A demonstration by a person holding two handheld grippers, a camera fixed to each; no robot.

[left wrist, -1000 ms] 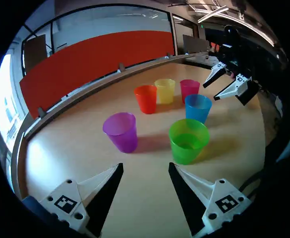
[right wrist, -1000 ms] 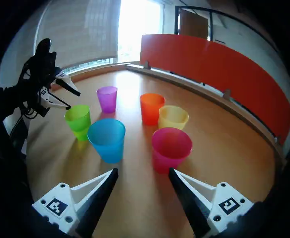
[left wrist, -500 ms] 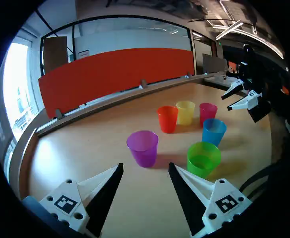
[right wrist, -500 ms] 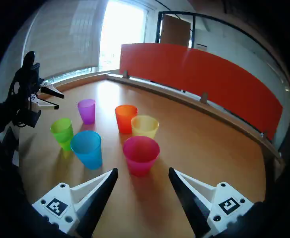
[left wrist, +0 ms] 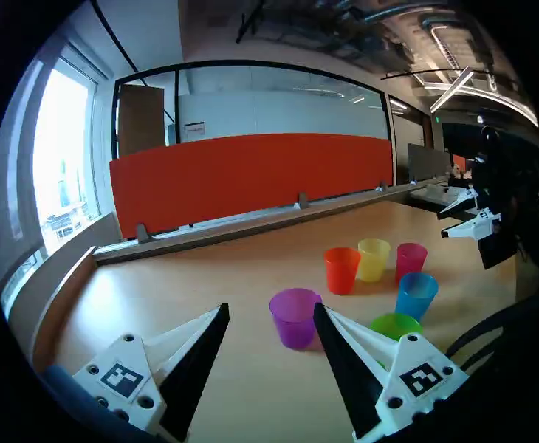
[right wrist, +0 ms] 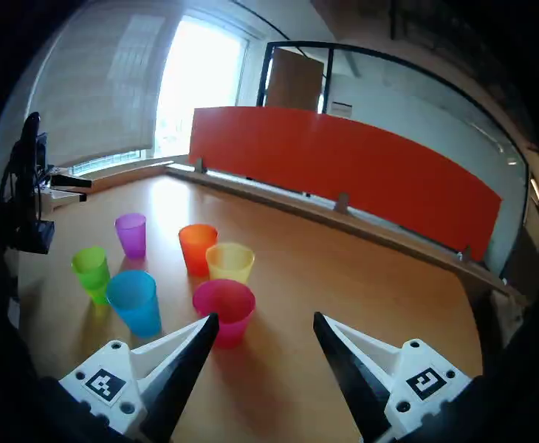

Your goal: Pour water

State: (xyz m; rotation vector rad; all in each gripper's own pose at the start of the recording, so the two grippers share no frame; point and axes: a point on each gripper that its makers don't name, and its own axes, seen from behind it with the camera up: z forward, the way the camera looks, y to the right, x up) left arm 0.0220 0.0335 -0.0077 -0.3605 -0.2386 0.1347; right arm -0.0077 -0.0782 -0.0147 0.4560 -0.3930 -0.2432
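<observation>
Left gripper (left wrist: 269, 306): fingers wide apart, holding nothing. The translucent purple plastic cup (left wrist: 294, 317) stands just ahead, off toward its right finger, and the green plastic cup (left wrist: 393, 325) is partly behind that finger. Right gripper (right wrist: 264, 316): fingers wide apart, holding nothing, with the pink plastic cup (right wrist: 224, 310) just ahead by its left finger. All three are smooth, tapered and rim-up, axes vertical, on the pale wooden table (left wrist: 196, 288); water content cannot be told.
</observation>
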